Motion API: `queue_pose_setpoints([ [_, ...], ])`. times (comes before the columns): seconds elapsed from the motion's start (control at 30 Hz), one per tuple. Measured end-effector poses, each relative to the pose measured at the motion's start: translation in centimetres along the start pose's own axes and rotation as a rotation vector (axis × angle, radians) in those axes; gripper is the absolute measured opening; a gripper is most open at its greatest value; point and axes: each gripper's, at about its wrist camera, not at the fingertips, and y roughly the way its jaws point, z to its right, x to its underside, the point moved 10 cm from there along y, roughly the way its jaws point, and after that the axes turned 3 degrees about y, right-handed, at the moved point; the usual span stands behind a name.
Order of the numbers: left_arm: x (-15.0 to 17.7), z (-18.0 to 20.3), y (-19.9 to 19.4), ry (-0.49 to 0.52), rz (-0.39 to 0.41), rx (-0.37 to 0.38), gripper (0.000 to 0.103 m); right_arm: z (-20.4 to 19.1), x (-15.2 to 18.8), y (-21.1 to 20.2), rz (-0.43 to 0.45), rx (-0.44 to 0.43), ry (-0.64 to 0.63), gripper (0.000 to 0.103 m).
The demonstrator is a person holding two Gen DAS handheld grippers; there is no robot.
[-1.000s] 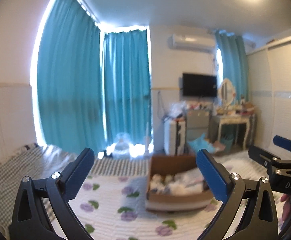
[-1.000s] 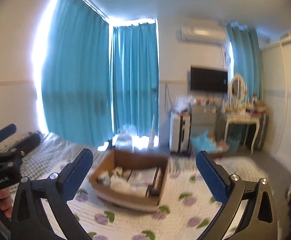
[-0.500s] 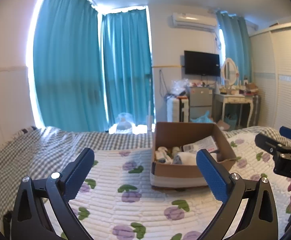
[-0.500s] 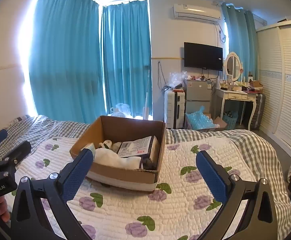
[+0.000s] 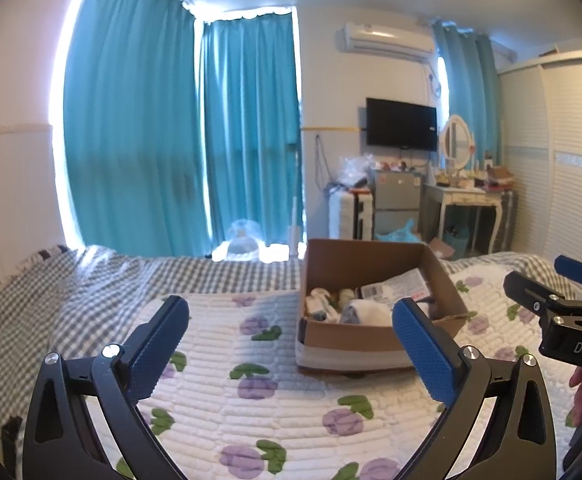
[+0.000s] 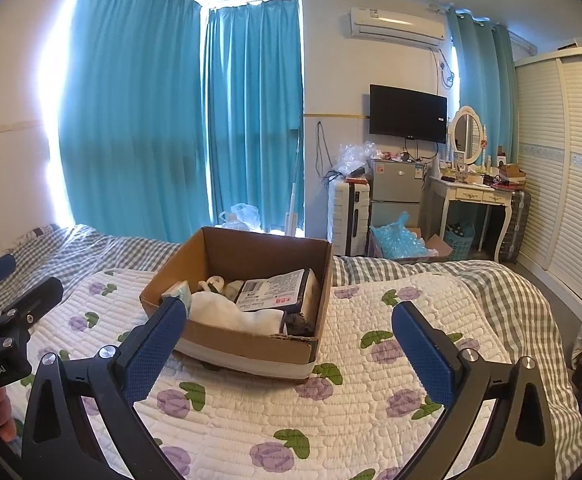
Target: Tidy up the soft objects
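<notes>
A brown cardboard box (image 6: 251,250) sits on the flowered white quilt (image 6: 331,412) on the bed. It holds white soft cloth (image 6: 231,312), a flat dark packet with a label (image 6: 275,290) and small pale items. The box also shows in the left wrist view (image 5: 371,258), right of centre. My left gripper (image 5: 291,344) is open and empty, above the quilt short of the box. My right gripper (image 6: 289,344) is open and empty, just in front of the box. Each gripper shows at the other view's edge.
A grey checked sheet (image 6: 471,276) lies under the quilt. Teal curtains (image 6: 171,120) cover the window behind the bed. A small fridge (image 6: 395,196), a white suitcase (image 6: 349,216), a dressing table (image 6: 475,196) and a wardrobe (image 6: 571,180) stand at the right.
Both cameras have tipped downward and steadied, so the bed and box now sit lower and closer in view. Both grippers stay open and empty.
</notes>
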Motion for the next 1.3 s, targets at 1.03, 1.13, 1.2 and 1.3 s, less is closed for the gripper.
queue_pose_setpoints([
  [1.03, 0.36, -0.17, -0.01, -0.018, -0.015, 0.002, 0.103, -0.48, 0.43, -0.03, -0.019, 0.003, -0.011, 0.103],
  [1.13, 0.37, -0.2, 0.01, -0.017, -0.017, 0.002, 0.103, -0.49, 0.48, 0.02, -0.022, 0.003, -0.01, 0.103],
  [1.2, 0.44, -0.14, -0.1, -0.017, -0.019, 0.001, 0.103, -0.49, 0.51, 0.04, -0.023, 0.004, -0.01, 0.103],
  [1.3, 0.4, -0.14, -0.1, -0.018, -0.017, 0.003, 0.103, -0.47, 0.53, 0.04, -0.023, 0.003, -0.011, 0.103],
])
